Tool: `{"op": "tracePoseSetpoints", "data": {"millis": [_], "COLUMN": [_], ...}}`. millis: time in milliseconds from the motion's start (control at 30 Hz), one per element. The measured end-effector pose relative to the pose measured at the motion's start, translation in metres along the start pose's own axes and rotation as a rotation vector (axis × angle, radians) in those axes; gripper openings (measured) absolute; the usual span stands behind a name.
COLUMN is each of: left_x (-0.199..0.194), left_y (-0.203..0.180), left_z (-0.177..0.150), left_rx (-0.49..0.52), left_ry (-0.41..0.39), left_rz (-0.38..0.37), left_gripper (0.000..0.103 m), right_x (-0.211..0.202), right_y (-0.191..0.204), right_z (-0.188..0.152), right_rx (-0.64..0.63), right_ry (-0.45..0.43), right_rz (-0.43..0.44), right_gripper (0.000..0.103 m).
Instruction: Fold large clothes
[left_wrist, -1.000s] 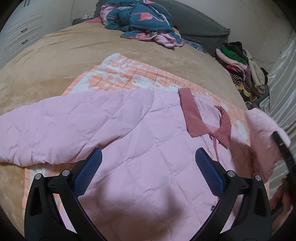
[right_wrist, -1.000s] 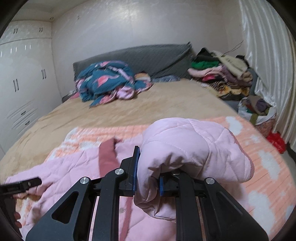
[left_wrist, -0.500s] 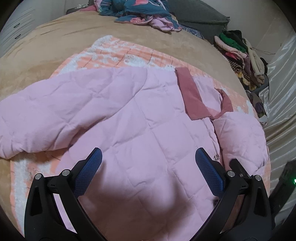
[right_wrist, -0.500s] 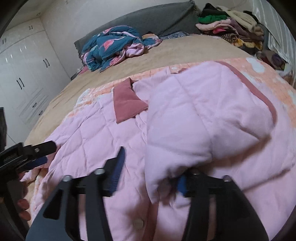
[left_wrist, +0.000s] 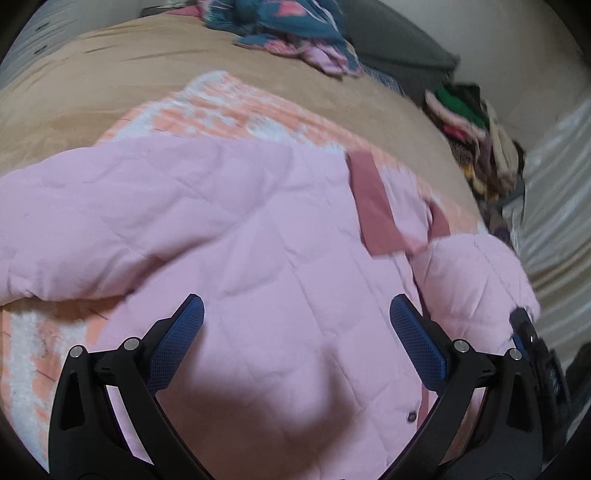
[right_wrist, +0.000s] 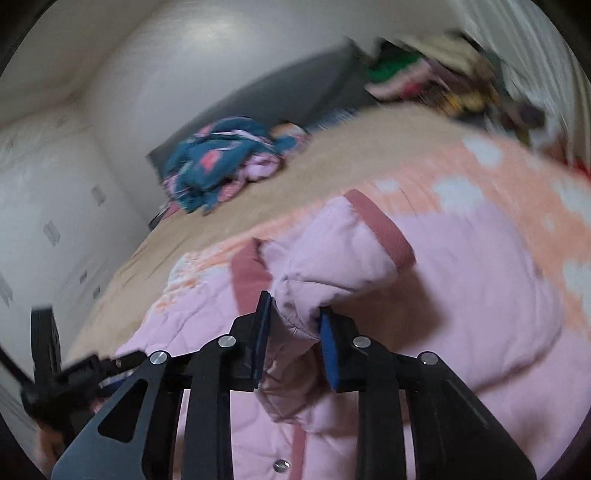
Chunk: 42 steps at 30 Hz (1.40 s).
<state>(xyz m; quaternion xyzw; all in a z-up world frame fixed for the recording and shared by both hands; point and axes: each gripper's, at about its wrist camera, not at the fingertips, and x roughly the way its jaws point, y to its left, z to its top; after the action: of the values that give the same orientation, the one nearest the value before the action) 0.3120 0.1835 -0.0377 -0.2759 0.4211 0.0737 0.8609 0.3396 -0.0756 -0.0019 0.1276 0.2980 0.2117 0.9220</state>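
A pink quilted jacket (left_wrist: 266, 266) with a dusty-rose collar (left_wrist: 373, 206) lies front up on an orange-and-white blanket (left_wrist: 229, 107) on the bed. Its left sleeve (left_wrist: 92, 218) stretches out to the left. My left gripper (left_wrist: 295, 325) is open and empty, hovering over the jacket's chest. My right gripper (right_wrist: 293, 325) is shut on a bunch of the jacket's right sleeve (right_wrist: 332, 266), whose rose cuff (right_wrist: 384, 229) lies folded over the body. The right gripper also shows at the right edge of the left wrist view (left_wrist: 528, 339).
A tan bedspread (left_wrist: 110, 74) covers the bed. A crumpled teal and pink garment (left_wrist: 280, 26) lies near the grey headboard (right_wrist: 280, 99). A pile of clothes (left_wrist: 476, 140) sits right of the bed. White wardrobes (right_wrist: 44, 206) stand on the left.
The right gripper, open half a second ago, has closed on the sleeve fabric after carrying the sleeve over the jacket body. The left gripper stays open and has shifted slightly.
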Motion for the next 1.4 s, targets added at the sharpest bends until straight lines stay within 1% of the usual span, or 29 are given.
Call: {"op": "tracePoseSetpoints", "data": {"millis": [67, 167, 233, 333, 500, 533, 600, 667, 700, 767, 800, 833, 867, 933, 1000, 1067, 1100, 1133, 1167, 1200, 1267, 1300, 1333, 1367, 1400], "left_x": [-0.004, -0.007, -0.009, -0.013, -0.015, -0.014, -0.009, -0.003, 0.002, 0.013, 0.017, 0.023, 0.028, 0.037, 0.043, 0.047, 0.048, 0.050, 0.051, 0.051, 0.053, 0.053, 0.053, 0.052, 0.049], "left_y": [0.011, 0.021, 0.028, 0.031, 0.031, 0.030, 0.028, 0.025, 0.022, 0.015, 0.012, 0.008, 0.004, -0.001, -0.004, -0.008, -0.010, -0.012, -0.016, -0.017, -0.019, -0.019, -0.018, -0.018, -0.018], "left_z": [0.004, 0.009, 0.012, 0.014, 0.014, 0.013, 0.011, 0.008, 0.005, -0.001, -0.004, -0.008, -0.011, -0.016, -0.019, -0.024, -0.024, -0.025, -0.027, -0.028, -0.030, -0.030, -0.029, -0.028, -0.027], "left_rx": [-0.036, -0.082, -0.112, -0.131, -0.160, -0.163, -0.163, -0.160, -0.158, -0.155, -0.154, -0.152, -0.149, -0.138, -0.121, -0.094, -0.080, -0.062, -0.038, -0.022, 0.012, 0.021, 0.022, 0.029, 0.042], "left_ry": [-0.003, -0.002, -0.006, -0.007, 0.002, 0.004, 0.021, 0.042, 0.060, 0.101, 0.113, 0.128, 0.144, 0.163, 0.164, 0.149, 0.143, 0.139, 0.135, 0.133, 0.119, 0.111, 0.108, 0.100, 0.088], "left_rz": [-0.015, -0.042, -0.070, -0.103, -0.195, -0.210, -0.225, -0.237, -0.251, -0.289, -0.301, -0.315, -0.323, -0.327, -0.319, -0.288, -0.269, -0.246, -0.225, -0.209, -0.165, -0.169, -0.181, -0.182, -0.177], "left_gripper": [0.095, 0.094, 0.095, 0.094, 0.094, 0.094, 0.095, 0.094, 0.094, 0.094, 0.094, 0.094, 0.094, 0.094, 0.094, 0.090, 0.087, 0.076, 0.063, 0.059, 0.038, 0.034, 0.024, 0.020, 0.019], "right_x": [0.006, 0.022, 0.031, 0.043, 0.060, 0.062, 0.063, 0.062, 0.060, 0.051, 0.046, 0.040, 0.035, 0.025, 0.015, 0.008, 0.000, -0.006, -0.009, -0.014, -0.024, -0.034, -0.039, -0.045, -0.049], "right_y": [0.019, 0.046, 0.058, 0.076, 0.095, 0.097, 0.099, 0.100, 0.097, 0.092, 0.090, 0.087, 0.084, 0.071, 0.055, 0.040, 0.030, 0.022, 0.015, 0.009, 0.001, -0.005, -0.010, -0.017, -0.024], "right_z": [-0.001, -0.009, -0.015, -0.031, -0.058, -0.062, -0.067, -0.067, -0.067, -0.067, -0.067, -0.069, -0.070, -0.071, -0.070, -0.069, -0.068, -0.067, -0.068, -0.069, -0.072, -0.073, -0.073, -0.073, -0.073], "right_rx": [-0.069, -0.156, -0.186, -0.232, -0.296, -0.297, -0.299, -0.295, -0.291, -0.281, -0.279, -0.280, -0.279, -0.257, -0.227, -0.204, -0.186, -0.170, -0.161, -0.164, -0.211, -0.235, -0.237, -0.226, -0.213], "right_ry": [0.009, 0.048, 0.072, 0.113, 0.207, 0.227, 0.248, 0.270, 0.274, 0.276, 0.272, 0.268, 0.261, 0.259, 0.256, 0.248, 0.238, 0.231, 0.231, 0.242, 0.240, 0.231, 0.227, 0.221, 0.217], "right_rz": [0.012, 0.043, 0.055, 0.087, 0.106, 0.111, 0.120, 0.142, 0.149, 0.161, 0.156, 0.134, 0.117, 0.091, 0.044, 0.009, -0.015, -0.028, -0.036, -0.049, -0.084, -0.112, -0.126, -0.137, -0.146], "right_gripper": [0.022, 0.018, 0.018, 0.018, 0.018, 0.021, 0.022, 0.028, 0.030, 0.038, 0.041, 0.051, 0.055, 0.055, 0.055, 0.055, 0.055, 0.055, 0.055, 0.055, 0.055, 0.055, 0.055, 0.055, 0.055]}}
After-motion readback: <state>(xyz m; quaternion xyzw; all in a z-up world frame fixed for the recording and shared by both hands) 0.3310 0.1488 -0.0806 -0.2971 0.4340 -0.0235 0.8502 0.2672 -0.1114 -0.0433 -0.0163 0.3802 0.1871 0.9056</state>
